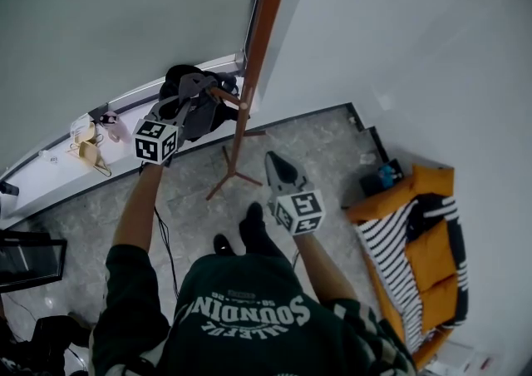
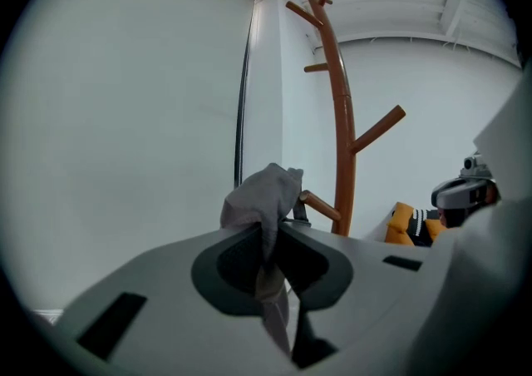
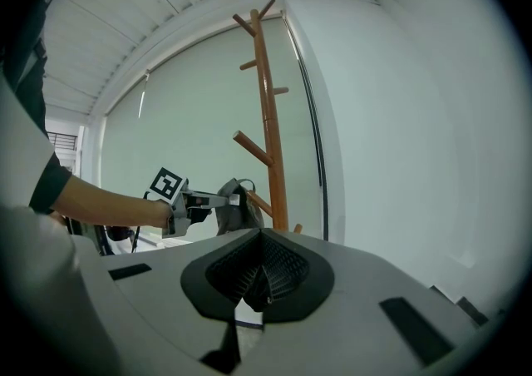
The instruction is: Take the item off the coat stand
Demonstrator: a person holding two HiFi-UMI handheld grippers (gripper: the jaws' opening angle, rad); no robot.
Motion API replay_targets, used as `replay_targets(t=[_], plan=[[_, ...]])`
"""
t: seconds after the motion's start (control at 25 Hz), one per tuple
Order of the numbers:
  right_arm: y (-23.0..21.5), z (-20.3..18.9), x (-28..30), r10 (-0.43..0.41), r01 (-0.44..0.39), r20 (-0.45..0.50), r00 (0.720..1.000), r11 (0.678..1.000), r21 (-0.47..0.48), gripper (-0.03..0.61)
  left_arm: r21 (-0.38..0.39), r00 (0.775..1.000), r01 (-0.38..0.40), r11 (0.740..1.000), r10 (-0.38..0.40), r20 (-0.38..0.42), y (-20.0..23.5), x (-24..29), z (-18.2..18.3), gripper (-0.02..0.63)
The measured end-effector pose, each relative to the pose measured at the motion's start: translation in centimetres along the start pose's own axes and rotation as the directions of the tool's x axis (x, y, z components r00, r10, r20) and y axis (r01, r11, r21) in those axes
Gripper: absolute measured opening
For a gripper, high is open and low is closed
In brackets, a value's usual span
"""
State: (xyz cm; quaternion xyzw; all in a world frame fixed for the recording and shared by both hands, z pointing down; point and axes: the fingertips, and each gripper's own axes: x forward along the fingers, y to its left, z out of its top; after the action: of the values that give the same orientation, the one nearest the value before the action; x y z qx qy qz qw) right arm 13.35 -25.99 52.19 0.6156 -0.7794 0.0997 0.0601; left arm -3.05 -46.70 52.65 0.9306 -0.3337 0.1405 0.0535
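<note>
A tall brown wooden coat stand [image 1: 259,42] rises by the window corner. A grey and black cloth item [image 1: 199,108] hangs at a low peg [image 2: 320,205] of the stand [image 2: 339,141]. My left gripper [image 1: 198,90] is shut on a fold of its grey fabric [image 2: 264,200], which bunches up between the jaws in the left gripper view. The right gripper view shows the item [image 3: 237,210] hanging beside the pole [image 3: 270,141], with the left gripper [image 3: 212,198] on it. My right gripper [image 1: 274,160] hovers lower, near the stand's foot; its jaws [image 3: 264,273] are shut with nothing between them.
The stand's legs [image 1: 233,175] spread over the grey marbled floor. An orange sofa [image 1: 424,241] with a striped cloth sits at the right wall. Small objects lie on the window ledge [image 1: 87,137]. A dark screen [image 1: 29,259] is at the left edge.
</note>
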Motion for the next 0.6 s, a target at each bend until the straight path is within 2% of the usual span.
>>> replay_targets(t=[0.44, 0.6], plan=[[1.4, -0.2, 0.9, 0.029, -0.029, -0.004, 1.0, 1.0, 0.002, 0.0, -0.006, 0.998, -0.065, 0.998, 0.065, 0.007, 2.9, -4.0, -0.5, 0.037], [2.0, -0.4, 1.1, 0.041, -0.041, 0.005, 0.999, 0.999, -0.002, 0.0, -0.02, 0.997, -0.068, 0.997, 0.068, 0.027, 2.6, -5.8, -0.4, 0.037]])
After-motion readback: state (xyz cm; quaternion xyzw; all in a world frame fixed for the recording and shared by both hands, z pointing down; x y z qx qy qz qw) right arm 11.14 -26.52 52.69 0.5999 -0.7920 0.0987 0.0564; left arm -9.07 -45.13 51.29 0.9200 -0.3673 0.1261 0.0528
